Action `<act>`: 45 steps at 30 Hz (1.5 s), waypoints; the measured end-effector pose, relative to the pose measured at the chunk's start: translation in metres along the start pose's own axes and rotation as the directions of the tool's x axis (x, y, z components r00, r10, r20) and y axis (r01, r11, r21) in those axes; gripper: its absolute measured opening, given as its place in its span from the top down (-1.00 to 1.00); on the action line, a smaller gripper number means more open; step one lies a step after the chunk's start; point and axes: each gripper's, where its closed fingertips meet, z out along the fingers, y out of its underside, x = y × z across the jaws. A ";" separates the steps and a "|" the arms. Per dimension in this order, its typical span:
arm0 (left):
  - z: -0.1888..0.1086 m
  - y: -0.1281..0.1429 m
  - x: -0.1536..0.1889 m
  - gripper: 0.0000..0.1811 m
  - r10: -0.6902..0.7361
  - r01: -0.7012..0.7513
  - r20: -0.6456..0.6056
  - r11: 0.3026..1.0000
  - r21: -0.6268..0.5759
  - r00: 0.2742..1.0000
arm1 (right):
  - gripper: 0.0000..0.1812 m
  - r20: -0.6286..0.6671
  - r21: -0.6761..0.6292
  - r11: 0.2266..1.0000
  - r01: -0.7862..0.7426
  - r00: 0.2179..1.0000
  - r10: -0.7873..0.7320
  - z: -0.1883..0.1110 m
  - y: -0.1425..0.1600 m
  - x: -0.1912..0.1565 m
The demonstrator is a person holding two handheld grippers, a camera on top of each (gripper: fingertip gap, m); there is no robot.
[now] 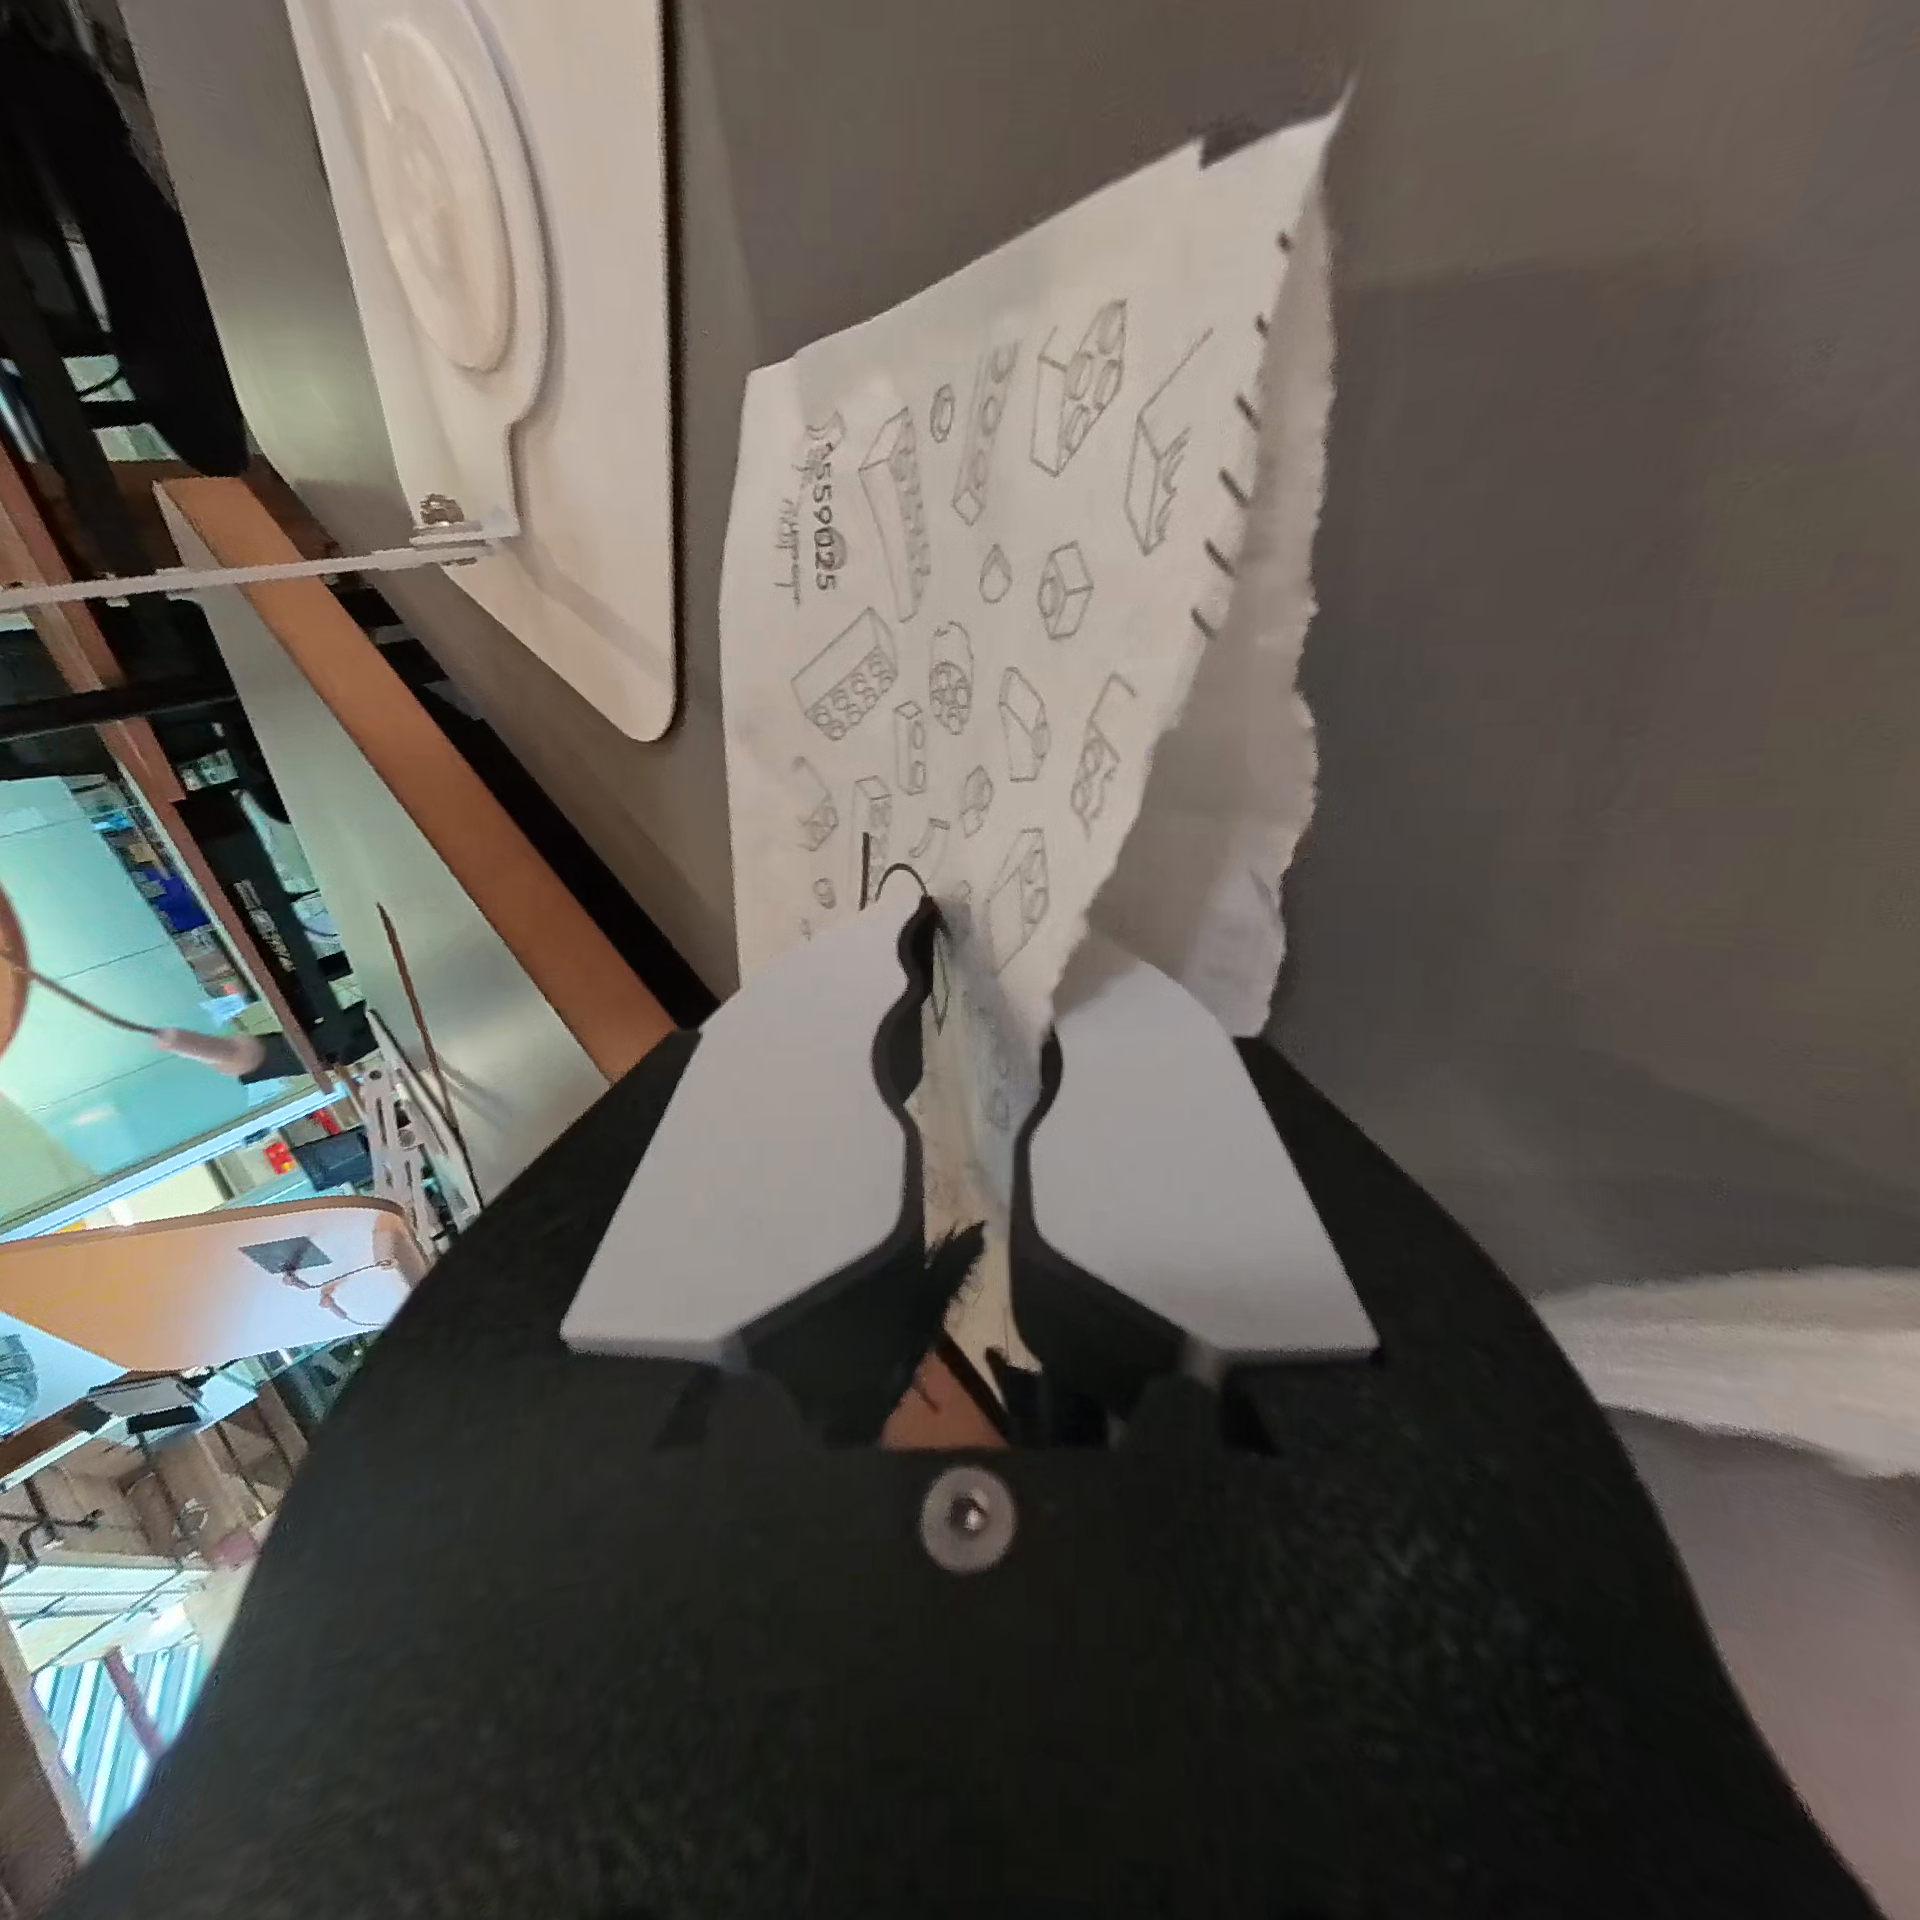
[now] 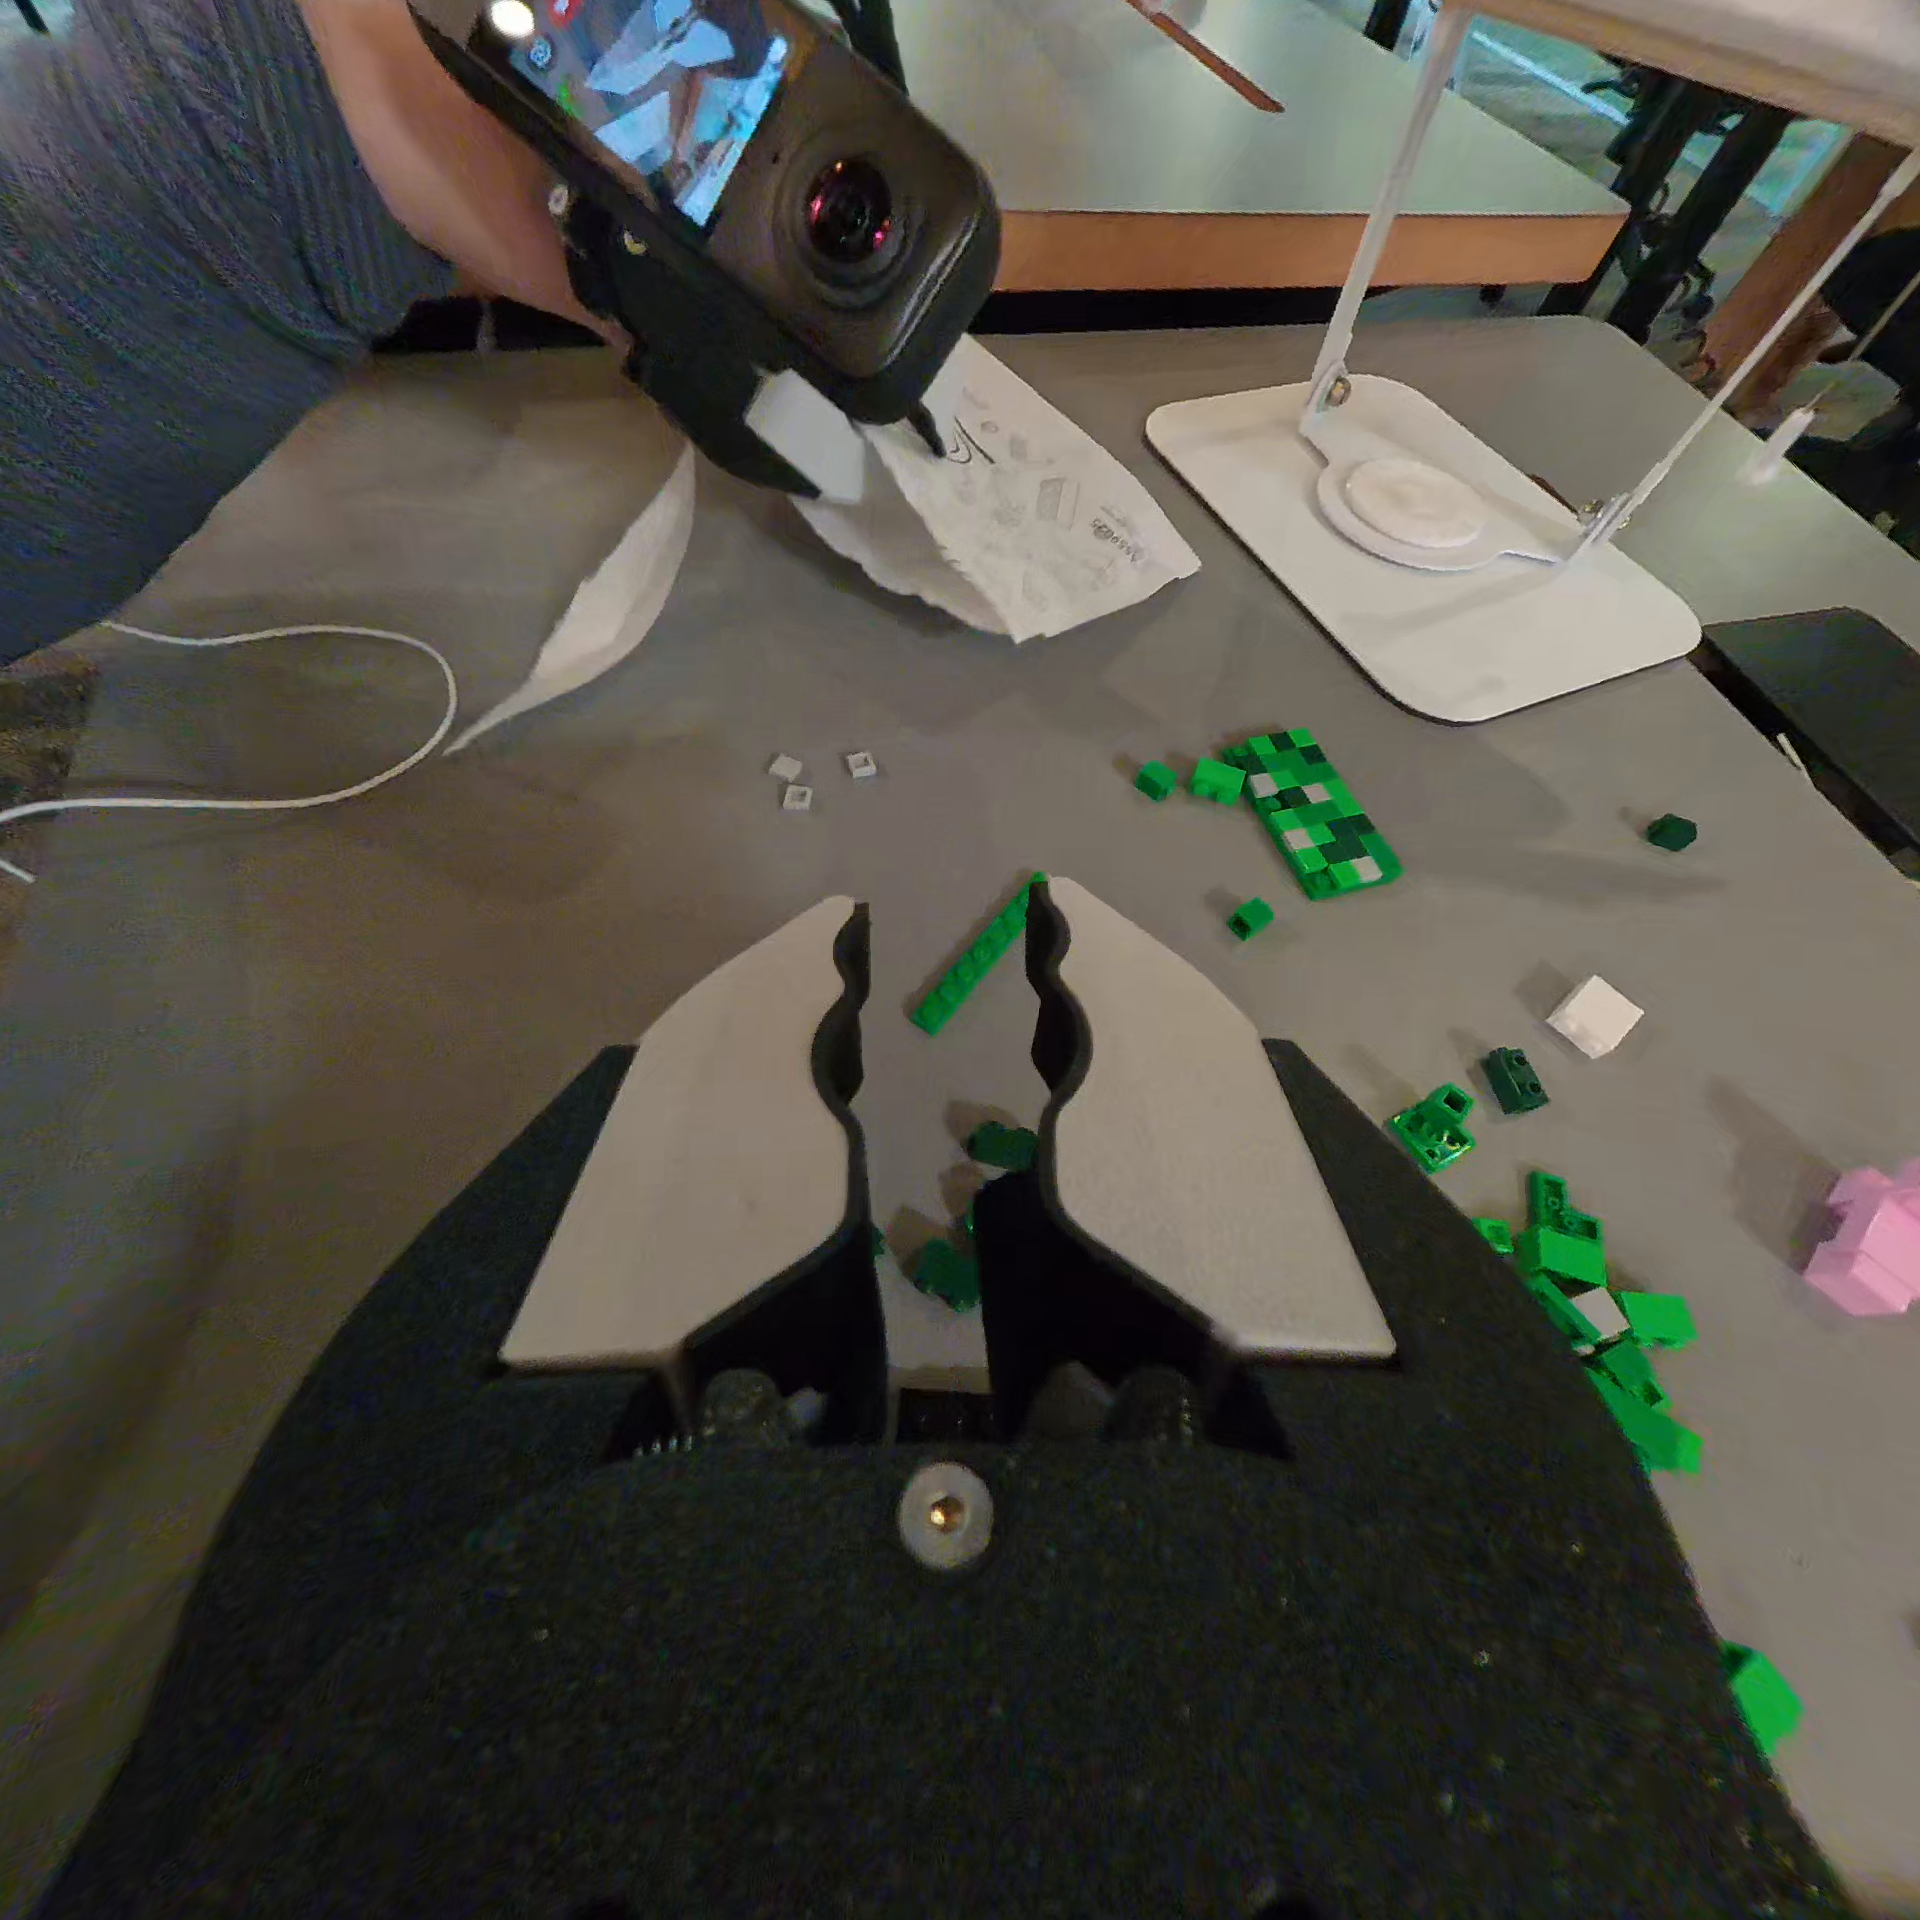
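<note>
My left gripper (image 1: 987, 977) is shut on a torn white paper bag (image 1: 997, 582) printed with brick outlines, holding it over the grey table (image 1: 1610, 520). In the right wrist view that gripper (image 2: 894, 457) shows at the far left with the bag (image 2: 1018, 540) hanging onto the table. My right gripper (image 2: 945, 914) is open and empty, low over the table, with a long thin green plate (image 2: 971, 971) lying between its fingertips, close to the right finger. Small green bricks (image 2: 997, 1143) lie under its jaws.
A green patterned plate (image 2: 1309, 810) and several loose green bricks (image 2: 1590, 1309) lie to the right, with a white brick (image 2: 1595, 1013) and a pink block (image 2: 1870, 1247). Three small grey tiles (image 2: 821, 779), a white stand base (image 2: 1434, 540), another paper piece (image 2: 613, 613) and a white cable (image 2: 312, 727) are farther off. The grippers' ends are close to 25 centimeters from one another.
</note>
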 end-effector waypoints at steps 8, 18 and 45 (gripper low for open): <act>-0.020 -0.006 0.008 -0.10 -0.277 0.292 -0.171 0.954 0.070 0.946 | 0.70 0.014 0.025 0.999 -0.040 0.999 0.040 -0.005 0.007 0.001; -0.087 -0.015 -0.085 0.17 -0.789 0.679 -0.186 0.351 0.645 0.585 | 0.70 -0.029 0.078 0.996 -0.047 0.998 0.049 -0.019 0.002 0.006; -0.069 -0.050 -0.034 1.00 -0.585 0.674 -0.428 0.300 0.675 0.689 | 0.88 -0.407 0.171 0.984 -0.037 0.907 0.105 -0.051 0.021 0.057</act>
